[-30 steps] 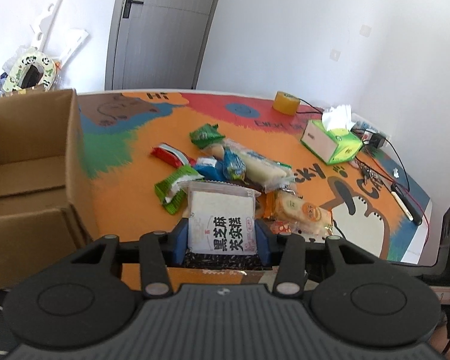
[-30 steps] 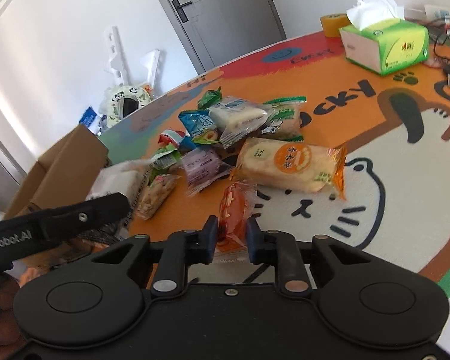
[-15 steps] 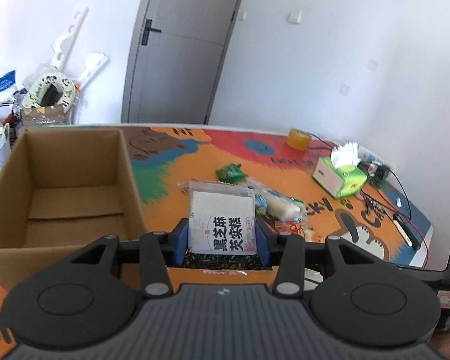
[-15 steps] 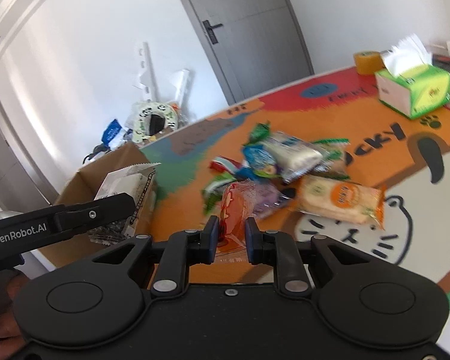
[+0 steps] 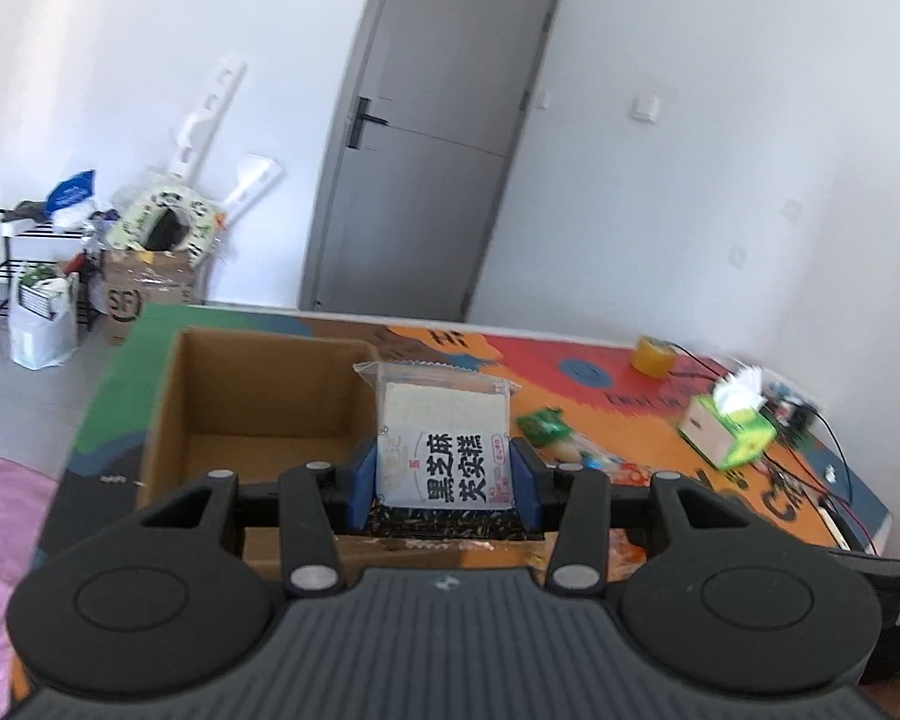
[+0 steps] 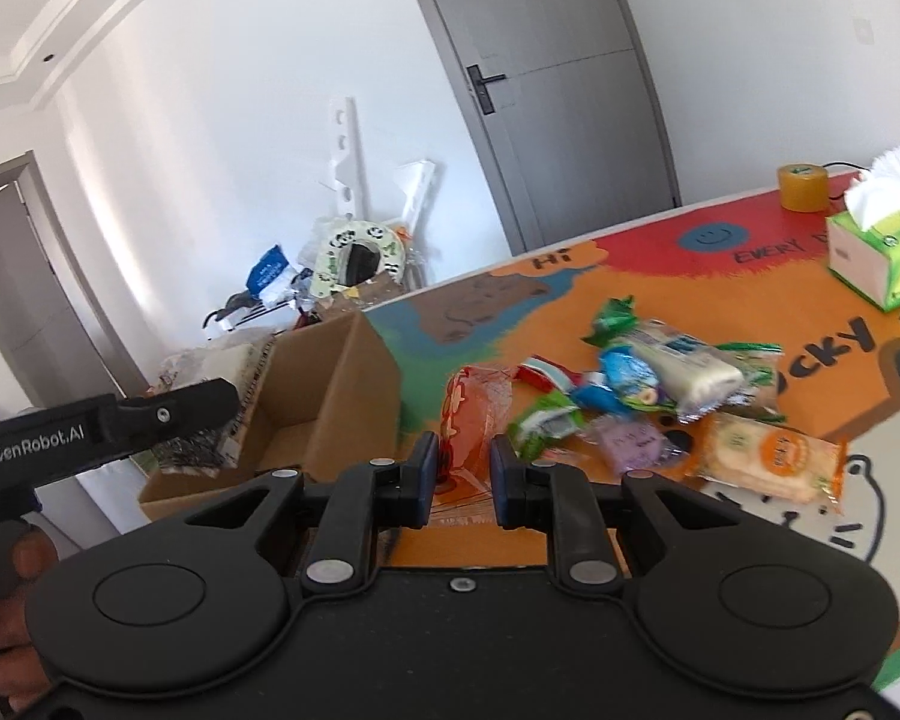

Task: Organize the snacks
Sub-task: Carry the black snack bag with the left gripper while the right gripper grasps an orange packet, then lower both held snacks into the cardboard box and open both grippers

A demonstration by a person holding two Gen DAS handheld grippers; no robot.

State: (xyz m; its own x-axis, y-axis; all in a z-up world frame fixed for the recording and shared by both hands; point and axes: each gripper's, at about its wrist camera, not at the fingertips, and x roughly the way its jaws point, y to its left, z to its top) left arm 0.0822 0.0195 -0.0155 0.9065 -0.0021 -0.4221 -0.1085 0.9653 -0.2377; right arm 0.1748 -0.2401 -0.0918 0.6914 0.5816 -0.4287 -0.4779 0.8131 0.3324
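**Both tongs carry a snack beside the open carton**

The left tongs (image 5: 444, 474) are clamped on a white square sachet printed with black Chinese characters (image 5: 444, 450), its clear crimped top edge standing upright above the blue pads. Ahead of these tongs and a little to their left sits the open brown cardboard carton (image 5: 258, 384), its inside bare as far as the view reaches; the sachet hangs over the carton's near right corner. To the right of the left tongs, farther off on the colourful cartoon-printed tabletop (image 5: 600, 360), lie a small green wrapper (image 5: 543, 423), a green tissue box with white tissue sticking out (image 5: 729, 429) and a yellow roll of tape (image 5: 654, 356).

The right tongs (image 6: 461, 474) are closed on a translucent orange-red snack packet (image 6: 471, 420), held on edge between the two pads. To the left of these tongs the carton (image 6: 336, 384) stands with the left tongs (image 6: 168, 414) reaching across it from the left edge of the view. To the right of the right tongs the remaining snacks lie in a loose heap on the tabletop (image 6: 720, 300): a blue wrapper (image 6: 624, 372), a long clear pack of white cake (image 6: 684, 360), a pale purple pouch (image 6: 627, 438) and an orange-labelled pack of pale biscuits (image 6: 768, 459).
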